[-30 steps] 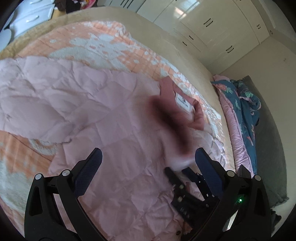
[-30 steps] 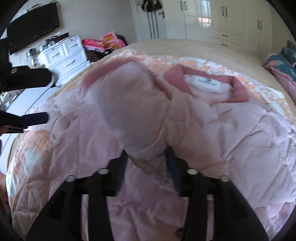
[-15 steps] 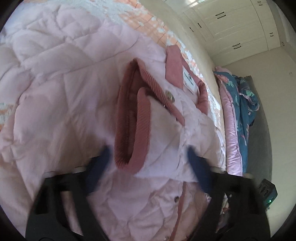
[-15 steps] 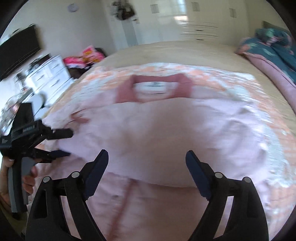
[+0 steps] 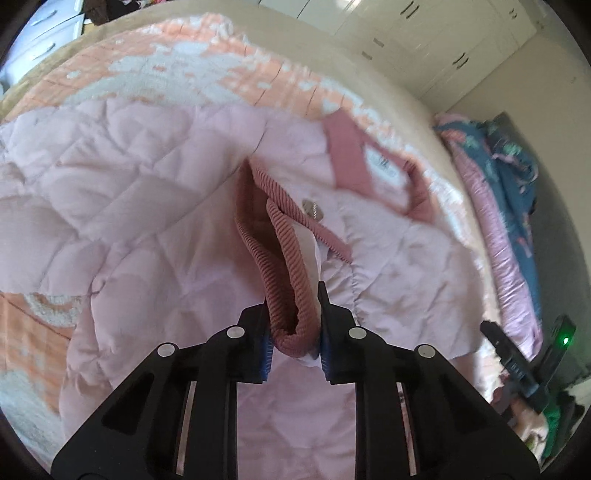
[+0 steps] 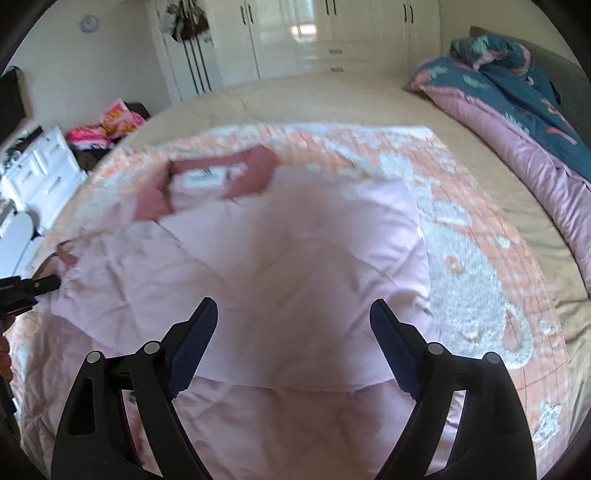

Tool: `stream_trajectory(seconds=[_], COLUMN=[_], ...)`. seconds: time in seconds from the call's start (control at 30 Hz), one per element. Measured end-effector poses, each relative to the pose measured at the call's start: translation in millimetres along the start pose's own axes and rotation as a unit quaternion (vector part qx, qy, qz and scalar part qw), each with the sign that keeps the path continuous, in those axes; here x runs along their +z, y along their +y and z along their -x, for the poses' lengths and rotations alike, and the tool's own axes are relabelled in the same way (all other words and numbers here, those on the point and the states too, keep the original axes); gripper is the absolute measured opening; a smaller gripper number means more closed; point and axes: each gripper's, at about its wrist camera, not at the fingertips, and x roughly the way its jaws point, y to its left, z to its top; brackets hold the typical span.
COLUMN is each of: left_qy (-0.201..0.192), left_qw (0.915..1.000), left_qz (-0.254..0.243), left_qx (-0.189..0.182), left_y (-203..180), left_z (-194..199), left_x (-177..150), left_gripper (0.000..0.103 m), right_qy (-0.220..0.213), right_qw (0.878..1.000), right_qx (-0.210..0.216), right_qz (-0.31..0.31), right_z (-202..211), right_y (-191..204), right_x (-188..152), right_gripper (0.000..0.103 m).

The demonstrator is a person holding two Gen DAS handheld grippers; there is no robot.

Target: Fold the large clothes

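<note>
Left wrist view: looking steeply down along closed fingers, very near the pink quilted jacket (image 5: 166, 206), wardrobes (image 5: 424, 33) lying at one o'clock. Right wrist view: looking down from slightly farther back, facing wardrobes at twelve, folded duvet (image 6: 517, 96) at two o'clock. Sharing the jacket's collar (image 6: 255, 166), the orange blanket (image 6: 476, 236) and the duvet.

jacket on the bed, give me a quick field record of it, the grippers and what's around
garment: pink quilted jacket, spread on the bed
collar: dark pink, at the far end, white label inside
left gripper: shut on the ribbed cuff
right gripper: open, nothing between its jaws, over the jacket
under the jacket: orange and white blanket
bed edge: blue and pink duvet, bunched up
background: white wardrobes, white drawers
</note>
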Motion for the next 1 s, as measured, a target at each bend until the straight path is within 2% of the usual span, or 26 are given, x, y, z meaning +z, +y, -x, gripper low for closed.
stream_trajectory(seconds=[0.13, 0.37, 0.43, 0.53, 0.6, 0.73, 0.8, 0.87, 1.0], left_qy=[0.011, 0.008, 0.004, -0.004, -0.014, -0.031, -0.041, -0.05, -0.061], left_qw=[0.9999, 0.9998, 0.9997, 0.9997, 0.9995, 0.9988, 0.9981, 0.997, 0.9962], left_qz=[0.002, -0.005, -0.01, -0.012, -0.02, -0.01, -0.009, -0.003, 0.022], left_qx=[0.011, 0.02, 0.021, 0.019, 0.022, 0.036, 0.046, 0.058, 0.058], left_y=[6, 1, 0, -3, -5, 1, 4, 7, 25], left_z=[-11, -10, -5, 7, 19, 41, 51, 59, 77], left_x=[-8, -9, -6, -6, -7, -10, -11, -12, -15], left_gripper=[0.017, 0.026, 0.027, 0.042, 0.062, 0.079, 0.094, 0.094, 0.094], right_qy=[0.042, 0.049, 0.036, 0.016, 0.002, -0.013, -0.017, -0.018, -0.024], right_qw=[0.999, 0.998, 0.998, 0.998, 0.999, 0.999, 0.999, 0.999, 0.999], right_qx=[-0.015, -0.021, 0.001, 0.012, 0.019, 0.027, 0.032, 0.038, 0.049], right_qz=[-0.021, -0.036, -0.053, -0.054, -0.041, -0.023, -0.018, -0.013, 0.004], right_z=[-24, -23, -10, 8, 21, 37, 43, 47, 54], right_y=[-12, -12, -11, -5, 3, 19, 27, 37, 61], right_x=[-13, -16, -14, -11, -10, -8, -8, -9, -9], right_gripper=[0.084, 0.085, 0.087, 0.09, 0.093, 0.097, 0.097, 0.097, 0.097])
